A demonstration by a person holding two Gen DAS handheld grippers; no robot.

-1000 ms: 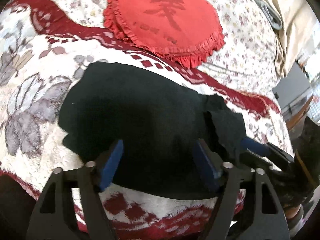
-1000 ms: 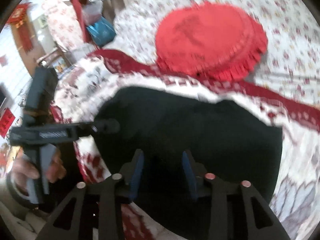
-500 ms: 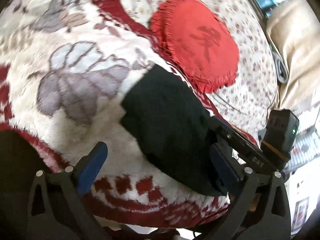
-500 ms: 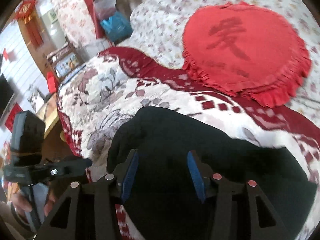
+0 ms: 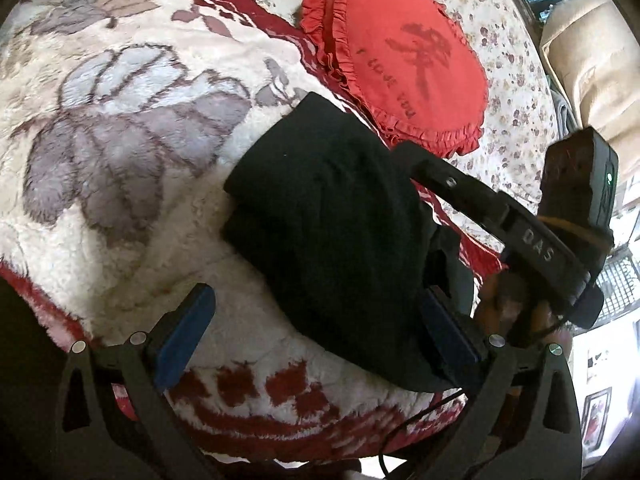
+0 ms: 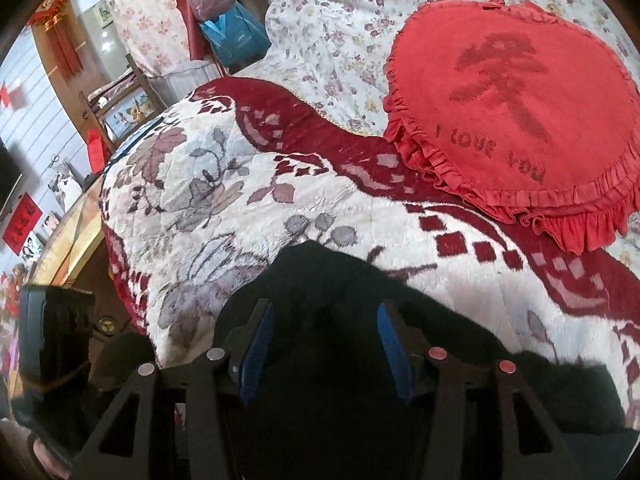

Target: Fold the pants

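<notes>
I see the folded black pants near the front edge of the fluffy flowered blanket, my left gripper wide open, my right gripper half open, both holding nothing.

The red cushion reads "I LOVE YOU"; the right hand-held gripper reads "DAS".

pants lying folded on the blanket, mid-frame in the left wrist view. cushion sitting behind them, upper right, on the bedsheet. left gripper sitting at bottom of frame, straddling the near edge of the pants. right gripper sitting over the pants at bottom centre of the right wrist view.
</notes>
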